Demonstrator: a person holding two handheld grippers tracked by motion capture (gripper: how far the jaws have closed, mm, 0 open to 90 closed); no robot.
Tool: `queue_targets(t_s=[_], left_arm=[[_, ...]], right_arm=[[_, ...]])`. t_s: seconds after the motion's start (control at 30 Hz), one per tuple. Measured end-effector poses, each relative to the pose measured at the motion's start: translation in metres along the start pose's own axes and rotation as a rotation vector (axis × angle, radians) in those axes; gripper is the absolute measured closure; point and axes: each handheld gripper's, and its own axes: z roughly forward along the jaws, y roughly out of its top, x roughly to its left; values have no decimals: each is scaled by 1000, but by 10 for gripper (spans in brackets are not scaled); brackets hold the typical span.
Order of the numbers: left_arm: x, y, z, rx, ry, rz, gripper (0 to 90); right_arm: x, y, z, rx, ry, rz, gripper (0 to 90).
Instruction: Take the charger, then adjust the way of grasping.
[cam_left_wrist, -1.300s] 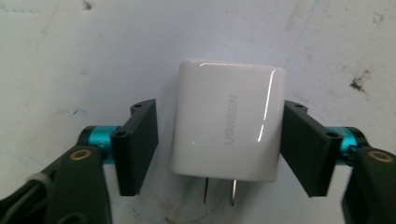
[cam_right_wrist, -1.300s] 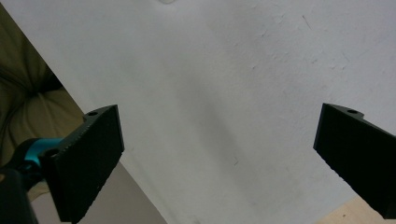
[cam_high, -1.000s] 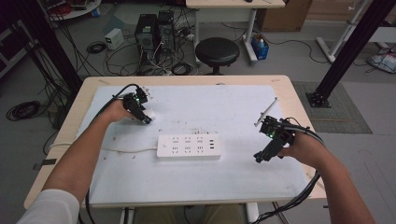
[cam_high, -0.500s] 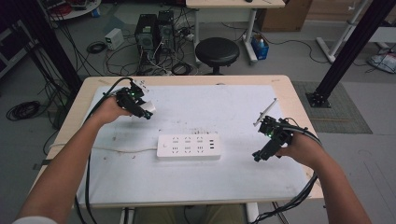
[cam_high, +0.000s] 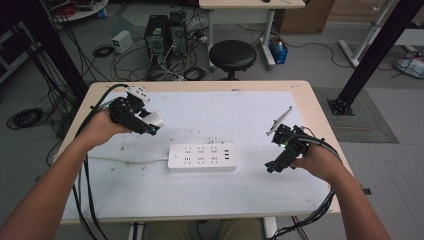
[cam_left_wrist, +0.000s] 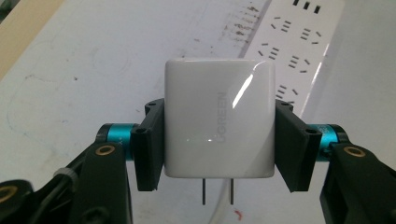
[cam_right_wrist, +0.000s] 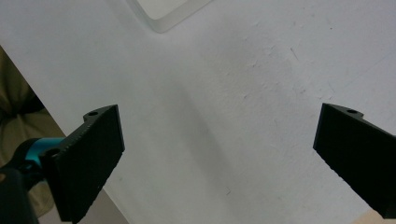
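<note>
Since a second ago, my left gripper has lifted off the mat and drifted toward eleven o'clock of the power strip, carrying the white UGREEN charger clamped between both pads, prongs pointing back at the camera. I see my right gripper unmoved at three o'clock of the strip, jaws spread wide over bare white mat, holding nothing.

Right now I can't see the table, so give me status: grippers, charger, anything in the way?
Left gripper shut on white charger, off the table. Right gripper open, empty. Power strip unobstructed.
</note>
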Motion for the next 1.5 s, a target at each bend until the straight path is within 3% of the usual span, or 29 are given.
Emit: queue_targets(t_s=[0.2,0.43,0.57,0.7,0.83,0.93,1.2,1.4,1.43,1.47,1.5], left_arm=[[-23,-3,-12,-1,19,18,425],[-46,-5,-18,-14,22,52,425],[-52,-3,-20,-7,25,73,425],[-56,-2,-20,-30,21,75,425],[-60,2,-19,-24,25,103,424],[-63,6,-18,-32,25,126,424],[-70,15,-6,-50,-12,170,425],[-79,19,4,-74,-38,213,425],[-79,19,4,-74,-38,213,425],[-80,20,6,-77,-39,221,425],[-81,20,7,-84,-44,224,425]], right_arm=[[6,1,1,-49,11,-9,12],[10,9,9,-46,1,-28,11],[11,11,11,-49,-7,-32,11],[10,11,9,-64,-14,-35,11],[11,12,9,-72,-47,-31,11],[10,14,10,-80,-38,-22,11],[10,19,9,-158,69,71,11],[7,24,7,-292,177,154,11],[7,24,7,-292,177,154,11],[7,26,6,-335,231,189,11],[7,26,6,-335,231,189,11]])
